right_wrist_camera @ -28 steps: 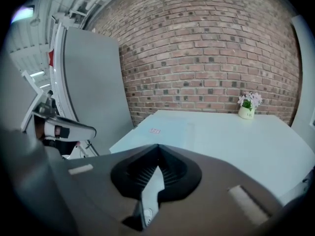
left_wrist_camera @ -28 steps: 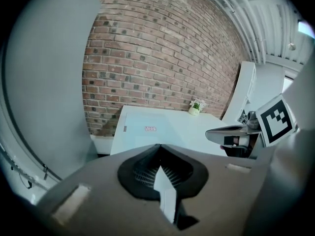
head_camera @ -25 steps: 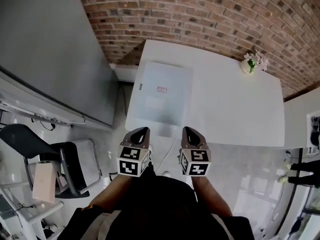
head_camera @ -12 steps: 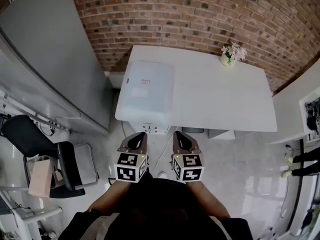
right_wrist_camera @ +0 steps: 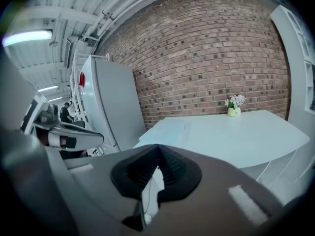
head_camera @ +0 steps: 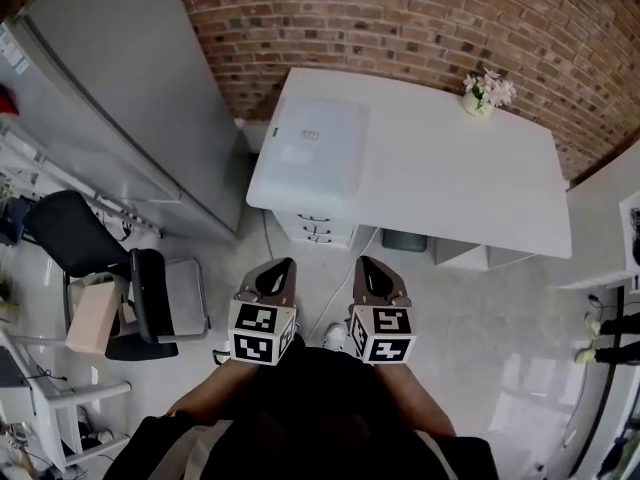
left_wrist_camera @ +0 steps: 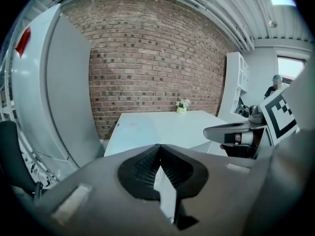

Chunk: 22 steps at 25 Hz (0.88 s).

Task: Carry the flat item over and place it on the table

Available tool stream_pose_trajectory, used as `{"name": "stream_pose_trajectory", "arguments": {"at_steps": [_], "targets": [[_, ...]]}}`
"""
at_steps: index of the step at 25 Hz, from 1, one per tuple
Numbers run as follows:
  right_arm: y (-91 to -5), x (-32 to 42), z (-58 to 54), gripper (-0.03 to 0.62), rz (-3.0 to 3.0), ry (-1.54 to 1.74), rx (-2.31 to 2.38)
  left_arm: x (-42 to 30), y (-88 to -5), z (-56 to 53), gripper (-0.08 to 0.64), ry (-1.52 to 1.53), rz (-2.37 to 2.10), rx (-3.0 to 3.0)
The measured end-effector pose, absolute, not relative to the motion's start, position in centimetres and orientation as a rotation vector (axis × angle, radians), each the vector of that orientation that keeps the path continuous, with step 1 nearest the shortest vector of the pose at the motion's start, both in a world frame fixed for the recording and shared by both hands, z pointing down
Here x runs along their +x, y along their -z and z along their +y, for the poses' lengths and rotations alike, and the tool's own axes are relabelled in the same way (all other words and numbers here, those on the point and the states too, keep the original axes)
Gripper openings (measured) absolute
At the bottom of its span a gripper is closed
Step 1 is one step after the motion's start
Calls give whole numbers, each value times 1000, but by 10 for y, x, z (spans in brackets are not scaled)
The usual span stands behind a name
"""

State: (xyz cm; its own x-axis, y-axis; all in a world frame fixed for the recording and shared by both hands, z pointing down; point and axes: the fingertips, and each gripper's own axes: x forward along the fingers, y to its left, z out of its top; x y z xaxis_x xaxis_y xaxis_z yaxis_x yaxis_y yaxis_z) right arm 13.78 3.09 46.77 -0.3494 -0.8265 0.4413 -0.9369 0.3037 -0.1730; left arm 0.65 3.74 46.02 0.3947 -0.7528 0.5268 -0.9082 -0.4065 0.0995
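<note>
Both tools are held low in front of the person, side by side over the floor and well apart from the tabletop. Left tool: jaws pressed together, nothing between them. Right tool: same, pressed together and empty. Both point toward the tabletop, tilted a bit down.

The flat item, a pale sheet w/ a small red mark near its far end, lies flat on the left part of the tabletop. Its left side runs along the tabletop's left edge and its near end reaches the near edge. No tool touches it.

A small vase of flowers stands at the far right corner of the tabletop, well apart from the flat item. A brick wall is behind it. A tall grey cabinet stands to the left, close to the tabletop's left end. A white drawer unit sits under the near-left corner. A black chair is further left on the floor, w/ a pinkish box just beside it.
</note>
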Motion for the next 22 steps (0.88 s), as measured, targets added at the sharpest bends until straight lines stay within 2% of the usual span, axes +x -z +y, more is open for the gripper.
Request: {"name": "stream_pose_trajectory", "arguments": {"at_steps": [6, 22], "targets": [[-462, 126, 32, 0, -2311, -583, 1637, -4, -459, 33, 3, -587, -1441, 2307], [-449, 48, 32, 0, -2252, -519, 1662, -89, -453, 17, 3, -480, -1443, 2329]]}}
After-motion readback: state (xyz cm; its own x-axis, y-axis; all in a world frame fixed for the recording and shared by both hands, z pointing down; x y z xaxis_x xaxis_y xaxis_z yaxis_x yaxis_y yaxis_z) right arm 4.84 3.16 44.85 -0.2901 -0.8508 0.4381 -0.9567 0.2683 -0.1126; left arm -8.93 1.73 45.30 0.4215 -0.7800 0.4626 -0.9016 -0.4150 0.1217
